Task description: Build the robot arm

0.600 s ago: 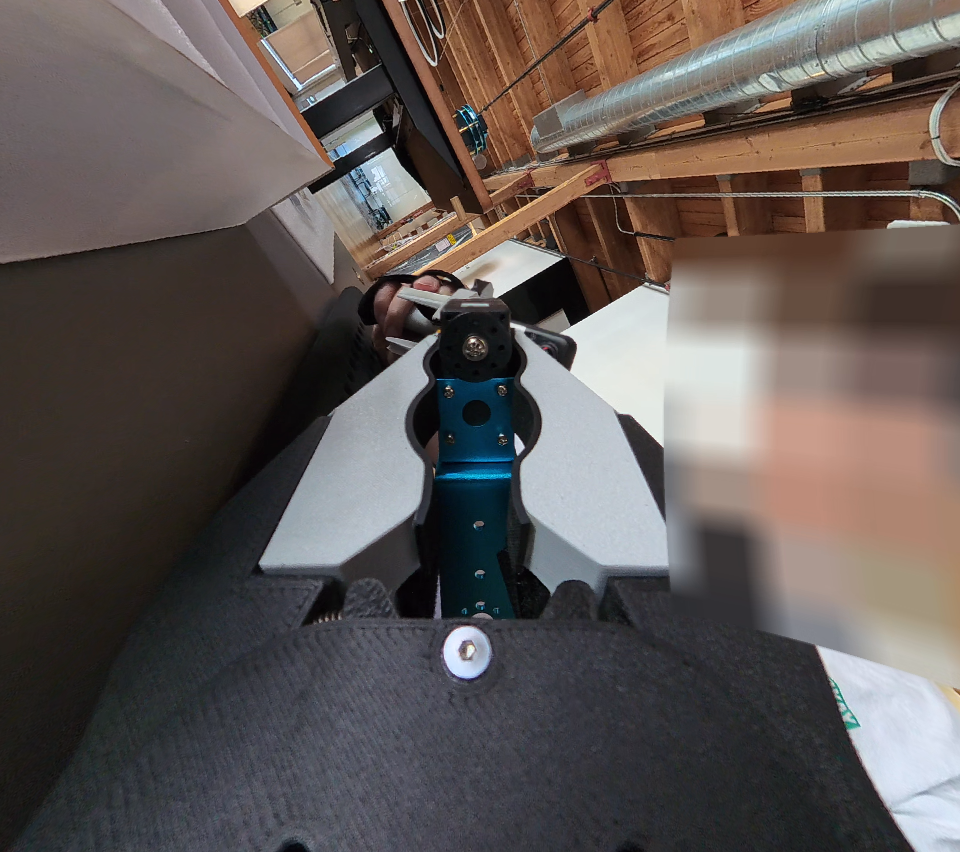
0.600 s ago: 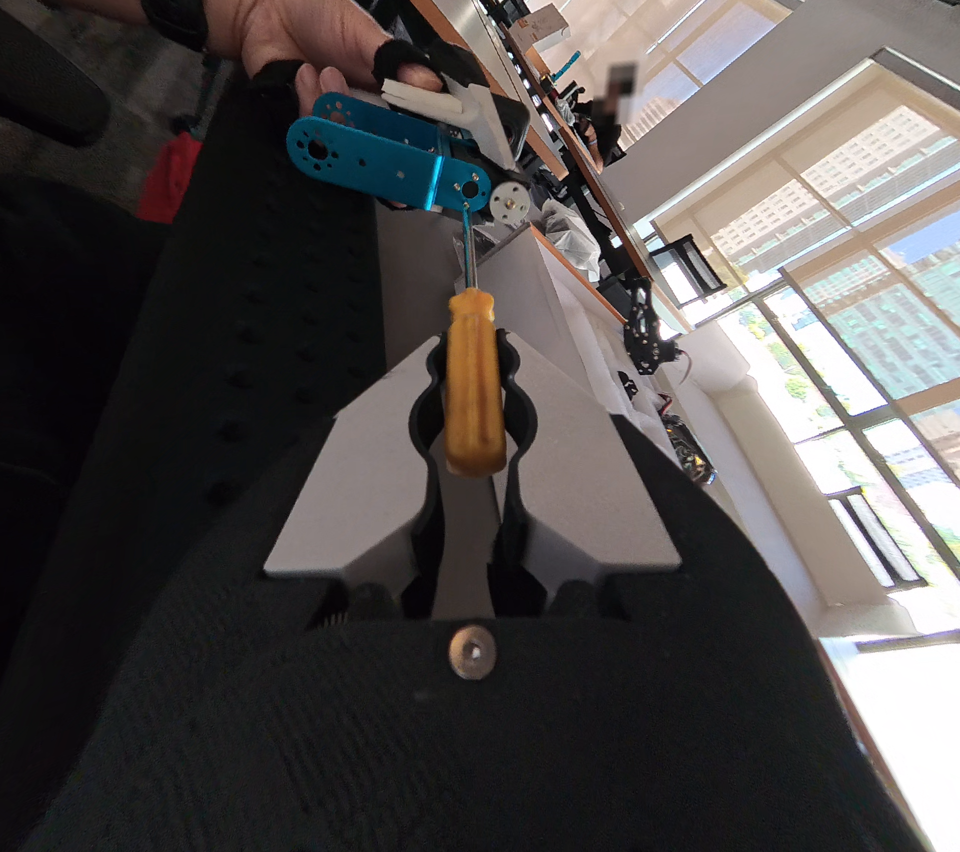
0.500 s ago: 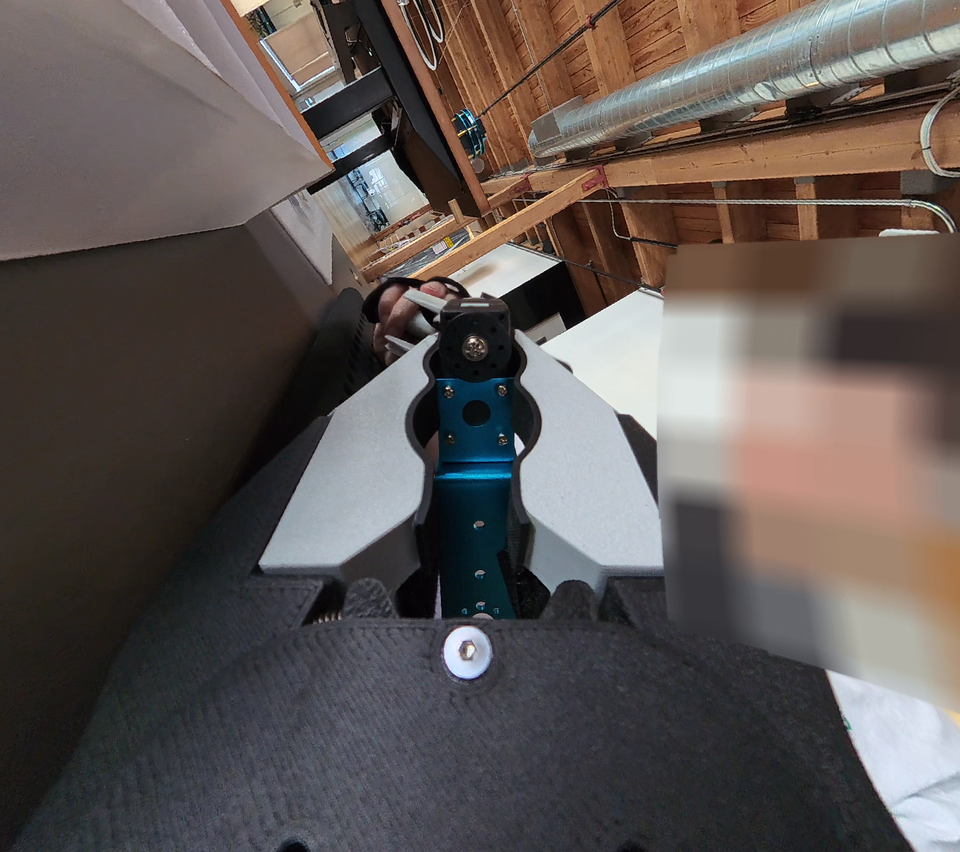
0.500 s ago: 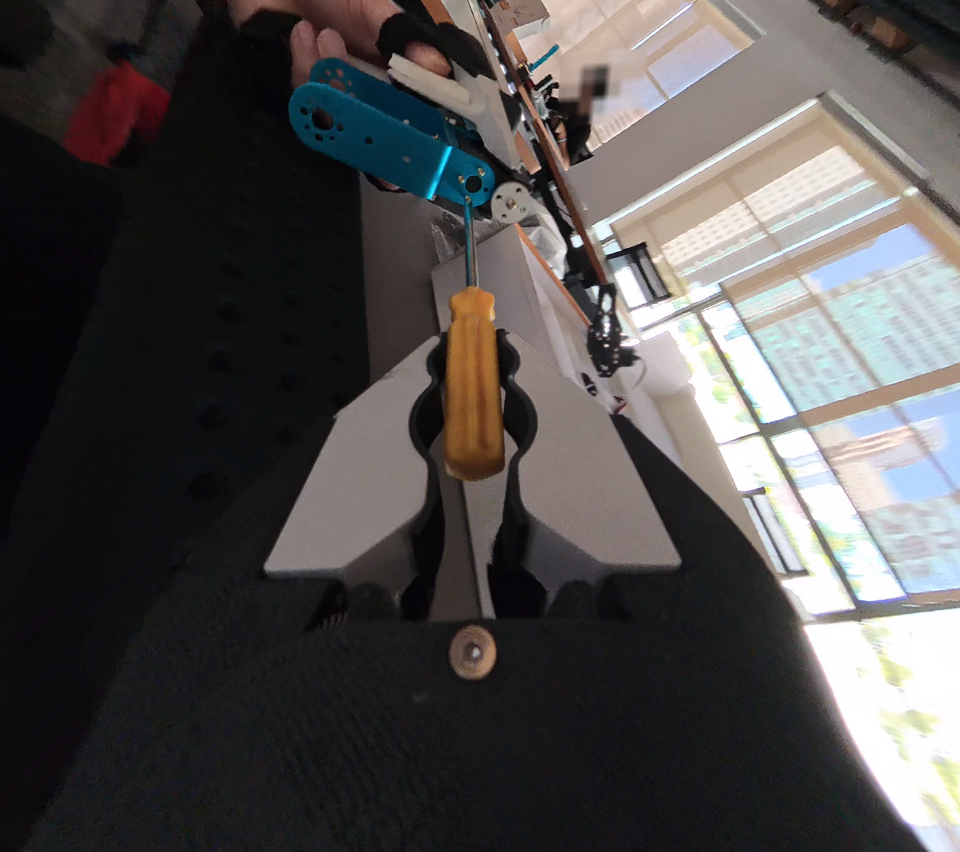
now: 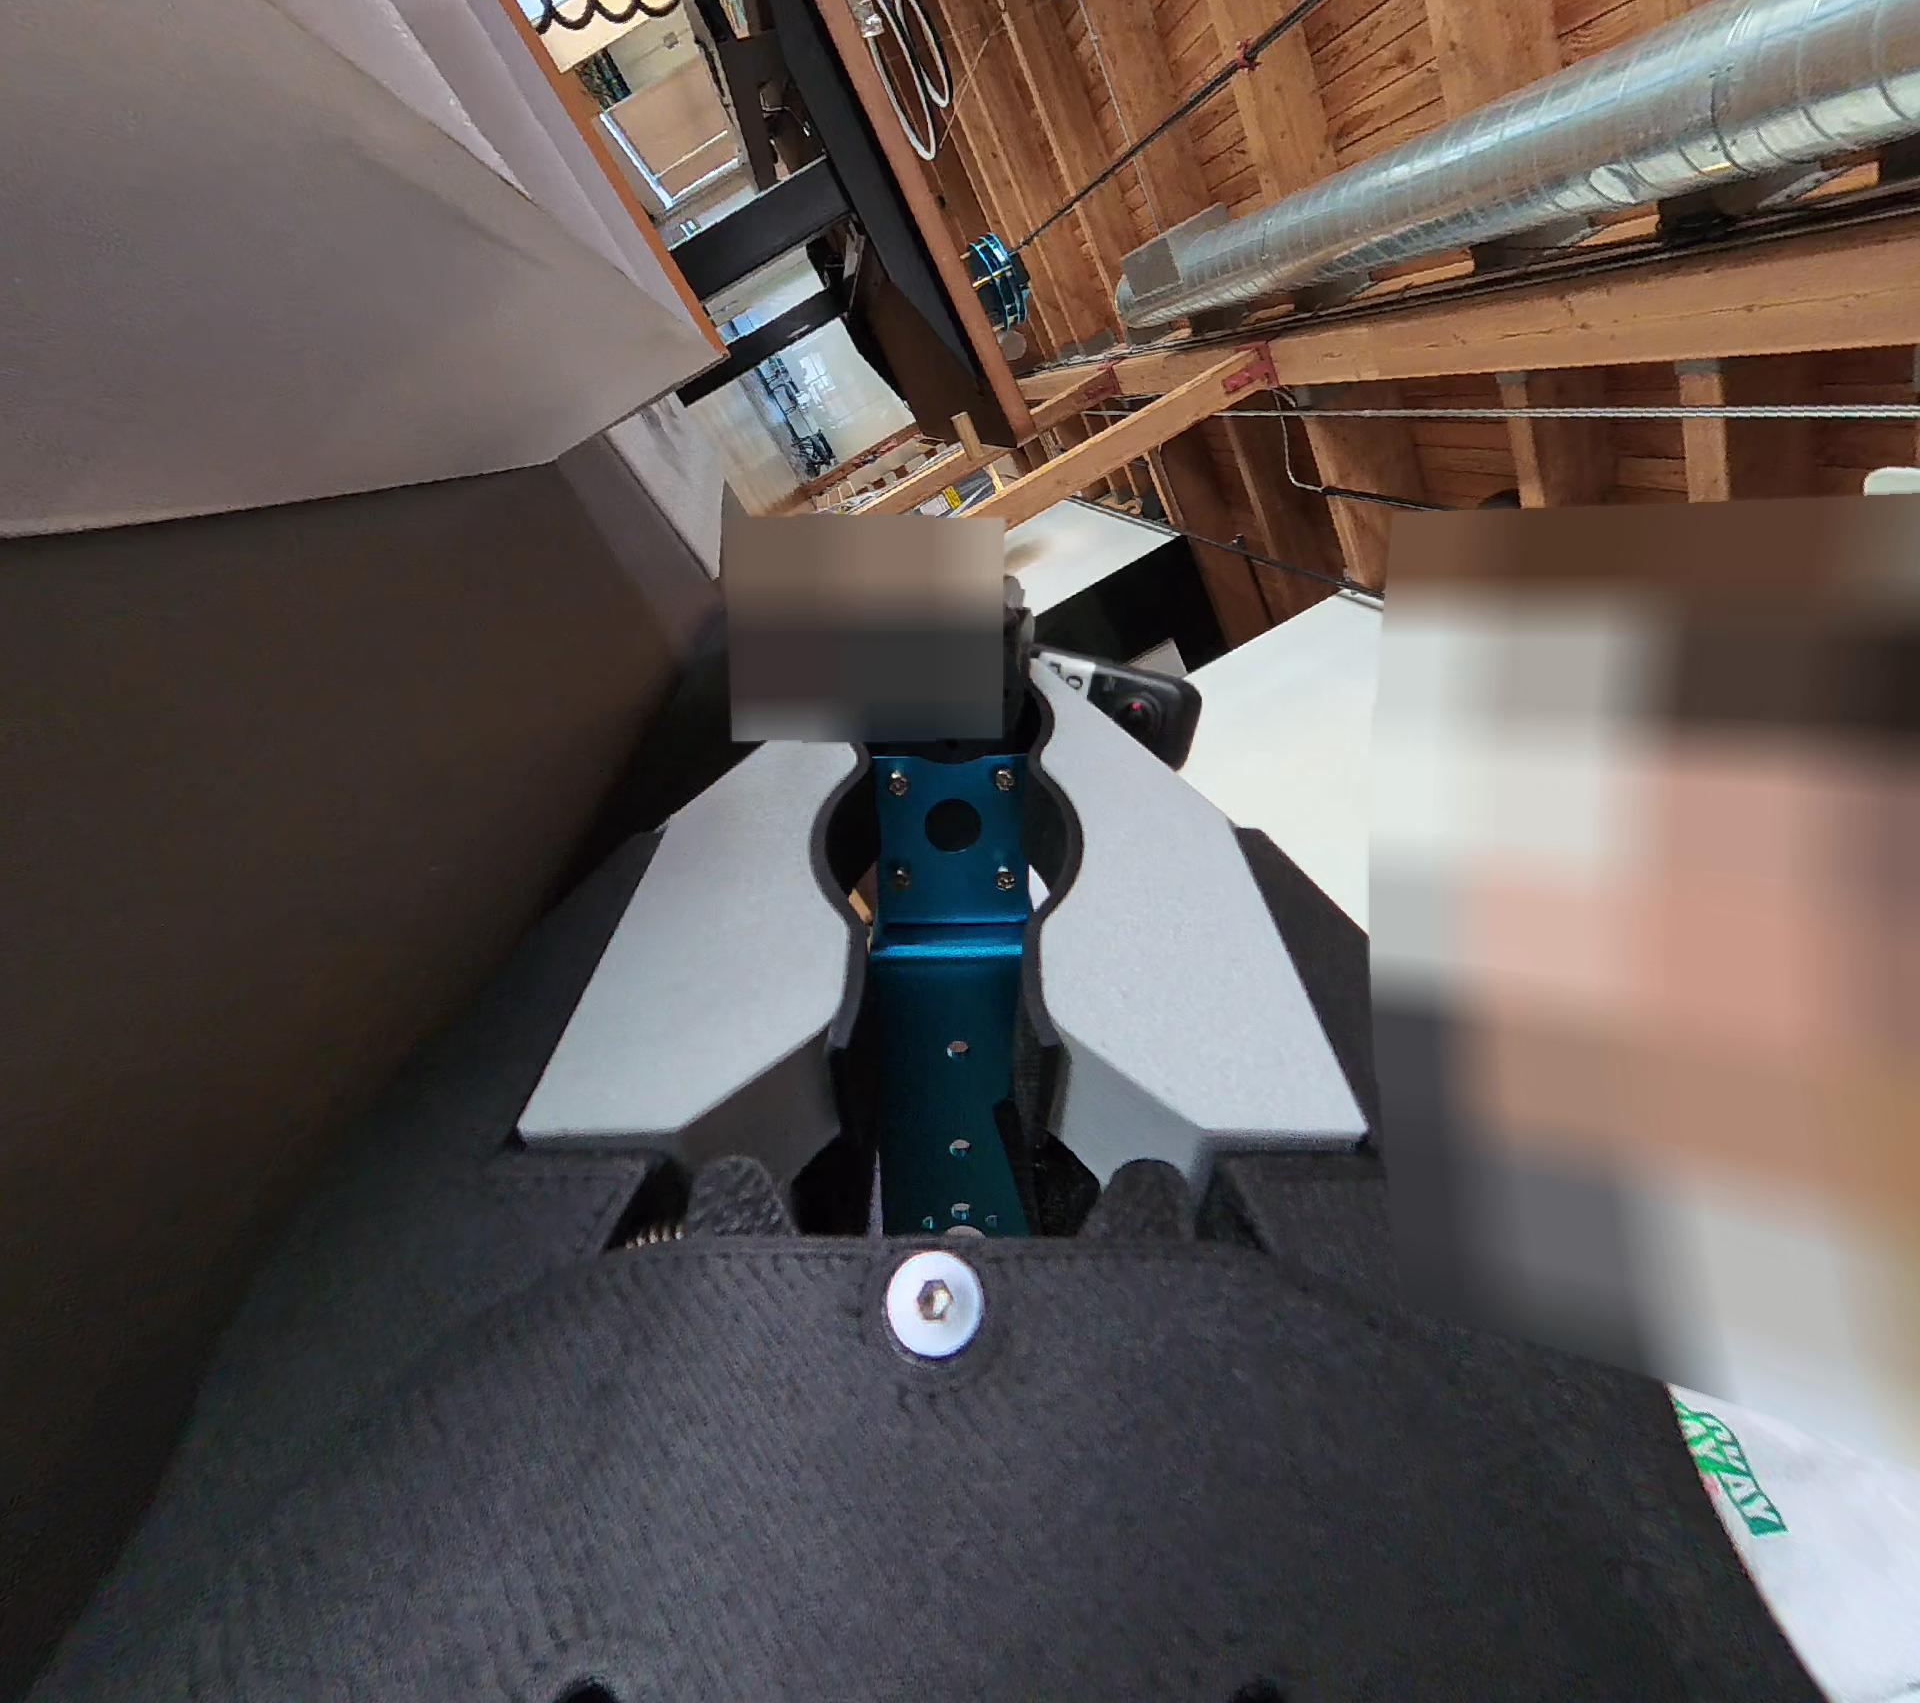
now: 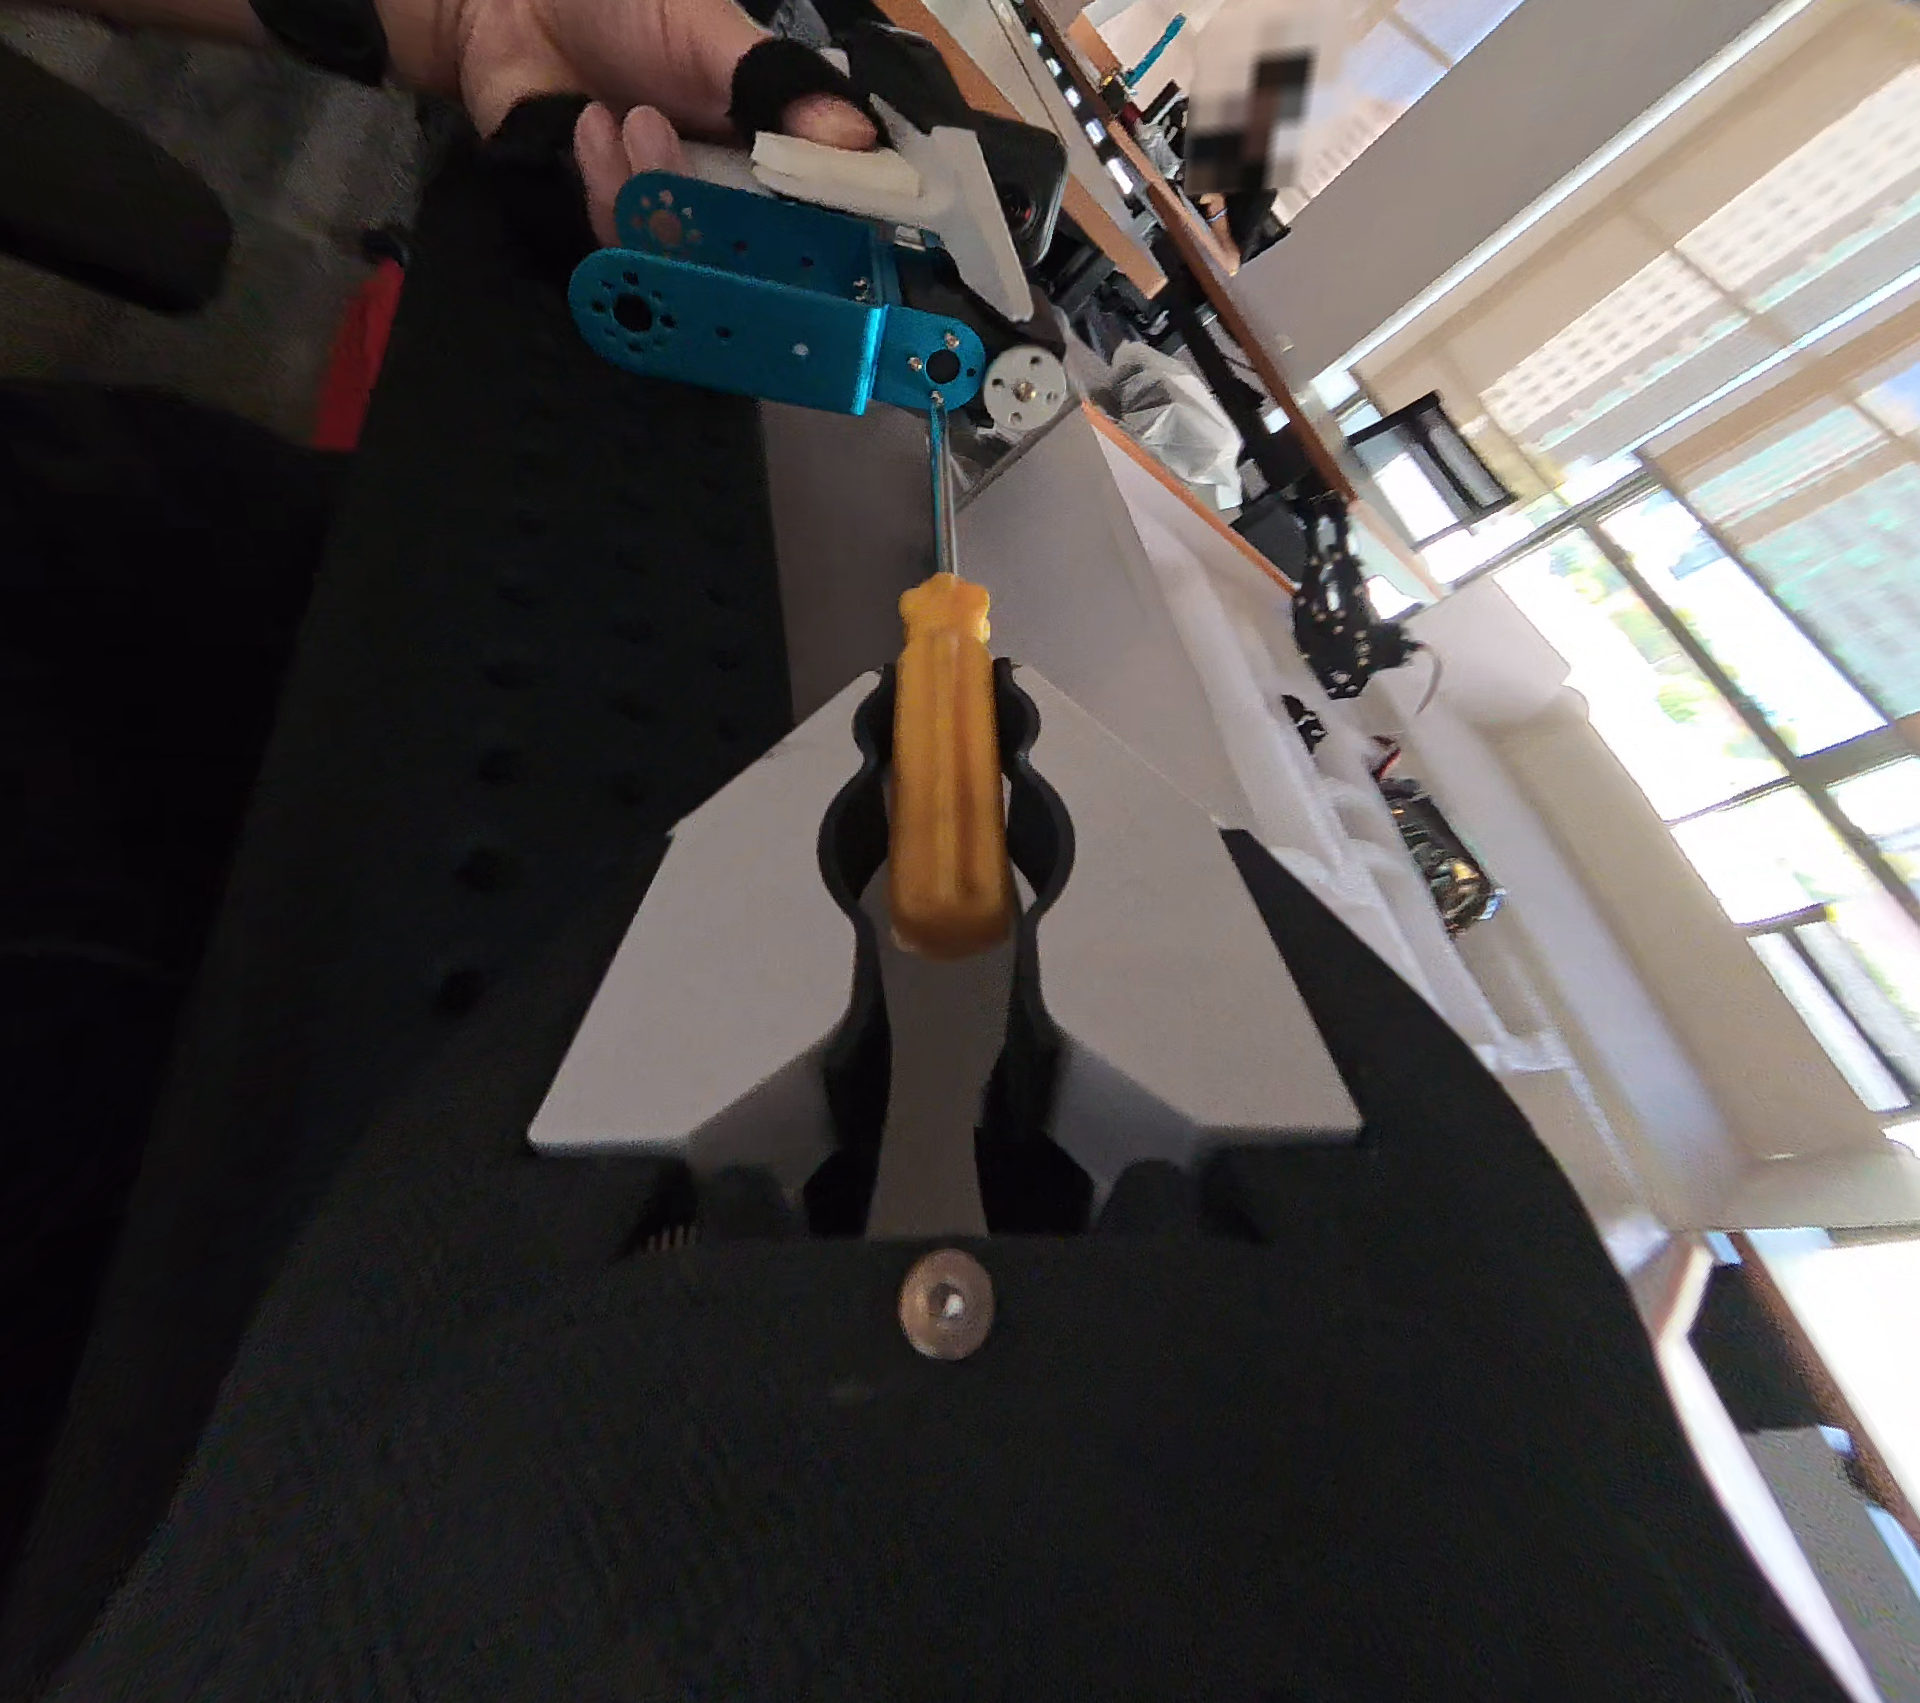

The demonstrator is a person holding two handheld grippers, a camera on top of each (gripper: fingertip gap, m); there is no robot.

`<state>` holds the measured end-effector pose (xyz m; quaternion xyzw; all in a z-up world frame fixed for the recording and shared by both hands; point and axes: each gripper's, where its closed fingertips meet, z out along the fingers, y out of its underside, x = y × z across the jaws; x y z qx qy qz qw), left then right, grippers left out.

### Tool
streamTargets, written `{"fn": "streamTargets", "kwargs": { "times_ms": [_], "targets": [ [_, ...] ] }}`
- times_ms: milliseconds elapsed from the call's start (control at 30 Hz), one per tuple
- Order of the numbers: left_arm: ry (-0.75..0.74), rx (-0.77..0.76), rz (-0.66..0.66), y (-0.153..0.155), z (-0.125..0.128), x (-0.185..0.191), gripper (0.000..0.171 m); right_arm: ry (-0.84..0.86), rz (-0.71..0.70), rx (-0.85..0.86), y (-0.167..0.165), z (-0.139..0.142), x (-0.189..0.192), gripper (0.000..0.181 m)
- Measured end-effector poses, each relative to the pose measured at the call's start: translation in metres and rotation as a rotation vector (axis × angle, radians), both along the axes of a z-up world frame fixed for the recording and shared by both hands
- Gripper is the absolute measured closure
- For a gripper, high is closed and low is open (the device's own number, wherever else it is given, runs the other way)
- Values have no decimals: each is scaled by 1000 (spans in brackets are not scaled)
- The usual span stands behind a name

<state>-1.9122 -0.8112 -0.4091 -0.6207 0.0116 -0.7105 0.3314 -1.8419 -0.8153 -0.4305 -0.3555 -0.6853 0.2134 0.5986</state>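
Note:
My left gripper (image 5: 948, 770) is shut on a blue metal servo bracket (image 5: 948, 978), which runs up between the grey fingers (image 5: 717, 957); its far end is hidden by a mosaic patch. My right gripper (image 6: 945, 718) is shut on a yellow-handled screwdriver (image 6: 948, 770). The screwdriver's shaft tip touches a hole at the end of the blue bracket (image 6: 769, 344), held in the far left gripper (image 6: 935, 199) by a person's hand (image 6: 561, 12). A silver round motor part (image 6: 1023, 391) sits at the bracket's end.
A grey and white desk (image 6: 1039, 593) lies below the bracket, with plastic bags (image 6: 1184, 417) and a small black robot arm (image 6: 1340, 614) farther off. Wooden ceiling beams and a silver duct (image 5: 1558, 147) show in the left wrist view. The right gripper's camera (image 5: 1138, 708) shows beyond the left fingers. Spacing between my two grippers at the tips: around 8 cm.
Both grippers have tilted a little with the bracket and the screwdriver. The screwdriver tip stays on the bracket's end hole. Both grips are unchanged.

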Motion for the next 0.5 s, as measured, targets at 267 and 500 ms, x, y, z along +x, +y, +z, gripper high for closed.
{"fn": "streamTargets", "kwargs": {
  "times_ms": [267, 500],
  "targets": [
    [-11, 18, 11, 0, 3, -2, 150, -14, 41, -237, 4, -1, -3, 165],
    [-91, 26, -10, -3, 11, -8, 151, -44, 24, -169, 5, -6, -8, 165]
  ]
}}
